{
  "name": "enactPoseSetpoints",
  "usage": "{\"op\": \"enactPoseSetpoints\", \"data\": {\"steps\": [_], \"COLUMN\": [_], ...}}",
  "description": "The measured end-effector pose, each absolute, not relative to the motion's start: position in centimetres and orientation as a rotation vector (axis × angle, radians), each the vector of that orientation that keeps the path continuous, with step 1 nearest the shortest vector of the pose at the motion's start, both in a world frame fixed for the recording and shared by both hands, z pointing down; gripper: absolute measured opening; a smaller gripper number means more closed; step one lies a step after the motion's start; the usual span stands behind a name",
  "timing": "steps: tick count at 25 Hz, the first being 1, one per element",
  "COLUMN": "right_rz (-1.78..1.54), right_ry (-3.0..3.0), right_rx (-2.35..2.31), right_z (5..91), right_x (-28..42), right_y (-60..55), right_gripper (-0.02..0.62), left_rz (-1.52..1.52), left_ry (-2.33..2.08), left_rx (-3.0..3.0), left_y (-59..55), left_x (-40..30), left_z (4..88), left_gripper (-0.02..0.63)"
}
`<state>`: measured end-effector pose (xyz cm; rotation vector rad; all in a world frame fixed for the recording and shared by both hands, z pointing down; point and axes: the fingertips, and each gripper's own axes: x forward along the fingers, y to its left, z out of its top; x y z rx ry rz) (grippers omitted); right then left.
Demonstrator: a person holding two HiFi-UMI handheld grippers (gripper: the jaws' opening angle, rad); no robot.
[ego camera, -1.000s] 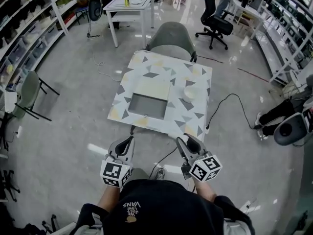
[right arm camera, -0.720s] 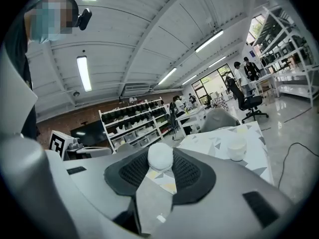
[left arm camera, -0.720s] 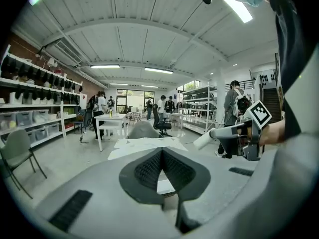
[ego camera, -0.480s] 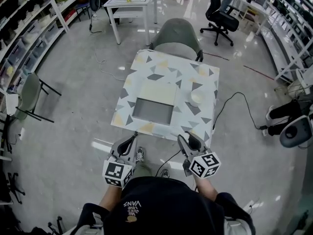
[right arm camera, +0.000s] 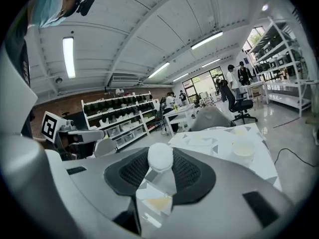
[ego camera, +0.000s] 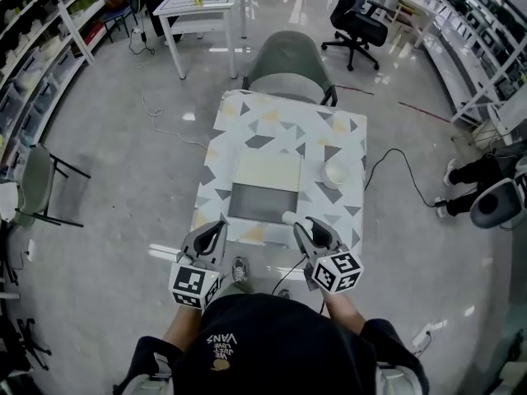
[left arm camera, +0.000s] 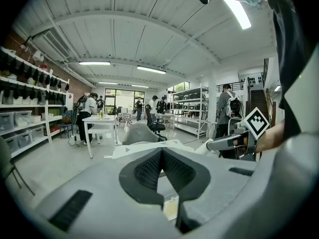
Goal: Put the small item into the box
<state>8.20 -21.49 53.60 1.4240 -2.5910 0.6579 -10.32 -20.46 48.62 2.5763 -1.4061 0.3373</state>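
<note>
A small white round item [right arm camera: 160, 157] sits between the pads of my right gripper [right arm camera: 160, 164], which is shut on it. In the head view the same item [ego camera: 288, 217] shows at the tip of the right gripper [ego camera: 298, 225], above the near edge of the patterned table [ego camera: 247, 118]. A shallow grey box [ego camera: 262, 202] lies open on the table just beyond, with its pale lid [ego camera: 267, 171] folded back behind it. My left gripper [ego camera: 220, 225] hangs at the table's near edge, left of the box. Its jaws meet at the tip [left arm camera: 162, 151] with nothing between them.
A white bowl [ego camera: 336, 173] stands on the table right of the box. A green chair [ego camera: 288, 74] is tucked in at the far side. A black cable [ego camera: 395, 159] runs over the floor at the right. Shelves line both sides of the room.
The person has stepped up to the table, so both grippers now reach its near edge. The white item stays in the right gripper.
</note>
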Motion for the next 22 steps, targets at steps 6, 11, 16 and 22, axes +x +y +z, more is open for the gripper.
{"op": "enactPoseSetpoints", "data": {"steps": [6, 11, 16, 22], "right_rz": [0.587, 0.582, 0.597, 0.558], "right_ry": [-2.443, -2.329, -2.202, -2.054], "right_rx": [1.377, 1.347, 1.282, 1.164], "right_z": [57.2, 60.8, 64.5, 68.0], "right_x": [6.0, 5.1, 4.7, 4.4], "right_y": [-24.8, -26.5, -27.5, -28.5], "right_gripper": [0.133, 0.133, 0.133, 0.133], "left_rz": [0.347, 0.338, 0.330, 0.320], "left_ry": [-1.358, -1.352, -1.358, -1.388], "left_rx": [2.582, 2.571, 2.545, 2.513], "left_y": [-23.5, -25.3, -26.3, -27.0], "left_x": [-12.3, -13.7, -15.1, -16.8], "left_z": [49.7, 50.6, 51.2, 51.7], "left_gripper": [0.006, 0.006, 0.006, 0.006]}}
